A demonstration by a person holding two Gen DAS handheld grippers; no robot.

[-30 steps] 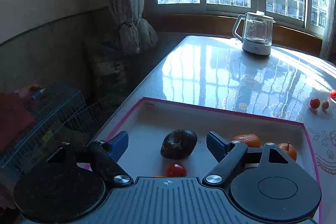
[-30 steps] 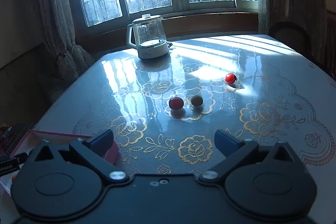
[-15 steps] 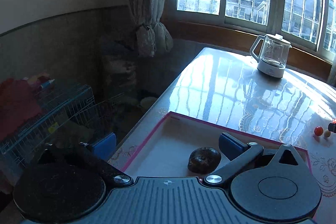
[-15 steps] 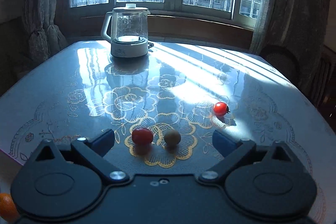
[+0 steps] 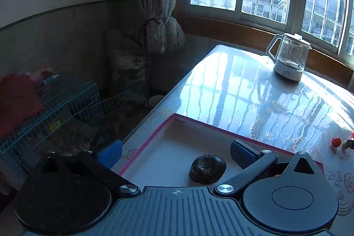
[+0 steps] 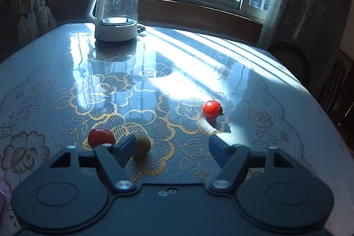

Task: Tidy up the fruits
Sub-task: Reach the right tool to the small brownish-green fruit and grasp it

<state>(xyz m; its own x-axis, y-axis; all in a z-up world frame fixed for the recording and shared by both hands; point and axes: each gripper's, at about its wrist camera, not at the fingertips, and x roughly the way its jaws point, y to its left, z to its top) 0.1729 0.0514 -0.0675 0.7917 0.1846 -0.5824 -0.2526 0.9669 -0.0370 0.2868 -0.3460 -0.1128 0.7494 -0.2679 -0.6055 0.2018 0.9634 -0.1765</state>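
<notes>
In the right wrist view a red cherry tomato (image 6: pixel 212 109) with a stem lies on the table ahead and right. A darker red fruit (image 6: pixel 101 137) and a small olive-brown fruit (image 6: pixel 142 144) lie close by my left fingertip. My right gripper (image 6: pixel 172 144) is open and empty, low over the table. In the left wrist view a pink-rimmed tray (image 5: pixel 154 136) holds a dark wrinkled fruit (image 5: pixel 207 168). My left gripper (image 5: pixel 176 150) is open and empty above the tray's left edge. The red fruit also shows there (image 5: pixel 336 142).
A glass kettle (image 6: pixel 116 12) on a white base stands at the far side of the table near the window. The table edge (image 5: pixel 154 107) falls off to the left, with wire cages (image 5: pixel 55 103) on the floor beyond.
My right gripper has moved forward and down to the loose fruits. My left gripper has swung left and back, so the oranges and the tray's tomato have left its view.
</notes>
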